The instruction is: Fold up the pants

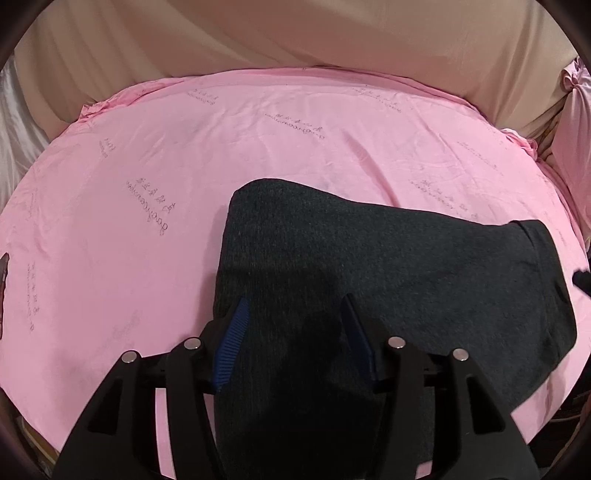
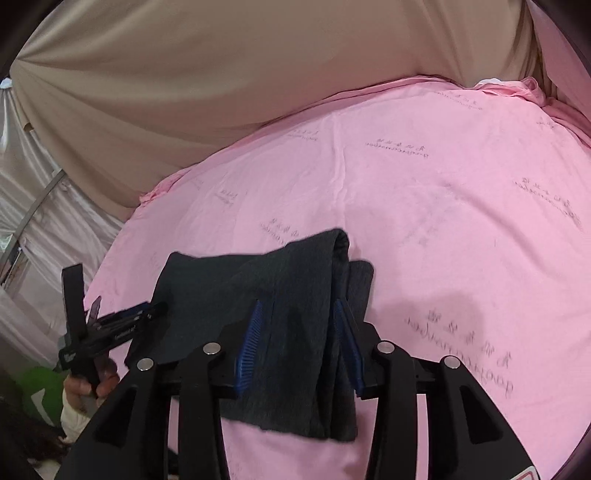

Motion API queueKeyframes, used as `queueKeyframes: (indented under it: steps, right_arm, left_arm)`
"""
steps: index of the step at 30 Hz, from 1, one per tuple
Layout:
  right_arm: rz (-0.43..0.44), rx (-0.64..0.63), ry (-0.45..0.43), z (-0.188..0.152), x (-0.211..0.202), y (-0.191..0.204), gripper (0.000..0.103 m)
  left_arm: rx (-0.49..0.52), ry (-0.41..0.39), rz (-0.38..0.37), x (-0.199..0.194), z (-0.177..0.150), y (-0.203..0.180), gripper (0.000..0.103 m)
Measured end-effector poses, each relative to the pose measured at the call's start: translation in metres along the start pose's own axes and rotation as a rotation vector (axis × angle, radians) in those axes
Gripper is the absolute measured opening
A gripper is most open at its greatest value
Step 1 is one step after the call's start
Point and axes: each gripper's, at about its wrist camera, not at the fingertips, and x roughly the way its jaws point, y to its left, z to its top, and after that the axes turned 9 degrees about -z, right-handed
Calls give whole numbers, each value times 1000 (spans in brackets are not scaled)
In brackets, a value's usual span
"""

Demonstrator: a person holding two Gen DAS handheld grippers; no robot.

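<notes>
The dark grey pants point(image 1: 388, 266) lie folded into a compact stack on the pink sheet point(image 1: 258, 140). My left gripper point(image 1: 295, 310) is open, its blue-padded fingers point(image 1: 232, 339) spread over the near edge of the pants. In the right wrist view the pants point(image 2: 258, 295) show as a folded bundle with layered edges at the right. My right gripper point(image 2: 299, 314) is open, its fingers point(image 2: 251, 339) straddling the bundle's near part. The left gripper point(image 2: 107, 328) also shows there at the pants' left edge, held by a hand.
The pink sheet point(image 2: 443, 206) covers a round table. Beige draped fabric point(image 1: 295, 33) hangs behind it. Pale satin curtain and a metal pole point(image 2: 33, 206) stand at the left. A green object point(image 2: 40, 391) sits low at the left.
</notes>
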Motion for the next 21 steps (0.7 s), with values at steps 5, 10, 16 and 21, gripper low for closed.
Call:
queueKeyframes:
  steps: [5, 10, 16, 21]
  right_arm:
    - [-25, -32, 64, -36, 14, 8, 40]
    - [-59, -51, 5, -41, -4, 10, 13]
    - [-101, -42, 43, -54, 17, -14, 11]
    - [-79, -32, -82, -31, -25, 2, 20]
  left_arm:
    - [33, 13, -22, -11, -14, -19, 53]
    - [62, 27, 8, -11, -24, -31, 60]
    - [57, 34, 20, -7, -30, -32, 61]
    - [72, 31, 51, -7, -31, -33, 65]
